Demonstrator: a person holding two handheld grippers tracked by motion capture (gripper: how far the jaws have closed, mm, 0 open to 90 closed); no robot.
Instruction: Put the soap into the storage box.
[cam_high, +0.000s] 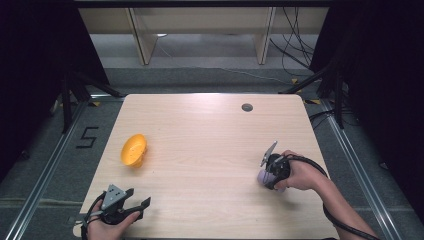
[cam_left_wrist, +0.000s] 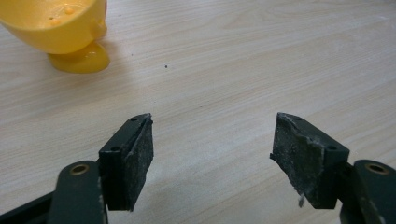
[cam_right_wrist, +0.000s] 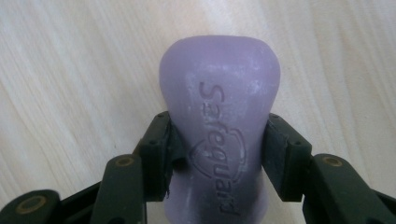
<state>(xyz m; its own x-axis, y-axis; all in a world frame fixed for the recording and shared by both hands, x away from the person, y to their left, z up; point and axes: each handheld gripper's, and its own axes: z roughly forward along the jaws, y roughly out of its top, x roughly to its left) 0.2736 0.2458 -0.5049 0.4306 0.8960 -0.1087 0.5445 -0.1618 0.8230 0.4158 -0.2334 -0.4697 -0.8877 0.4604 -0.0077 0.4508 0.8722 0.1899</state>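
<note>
Wooden table (cam_high: 200, 150): right tongs (cam_right_wrist: 217, 149) clamp purple soap (cam_right_wrist: 219, 107), bottom seemingly cropped; left tongs (cam_left_wrist: 212, 144) gape.

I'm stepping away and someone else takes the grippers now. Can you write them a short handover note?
Right gripper: shut on the purple soap bar, which lies on the table at its right side.
Left gripper: open, nothing between the jaws, at the near left edge.
Yellow bowl: tipped on its side, left of centre.
Done: soap gripped.
Left: soap not yet lifted; probably it goes to the bowl, which may need righting first.
</note>
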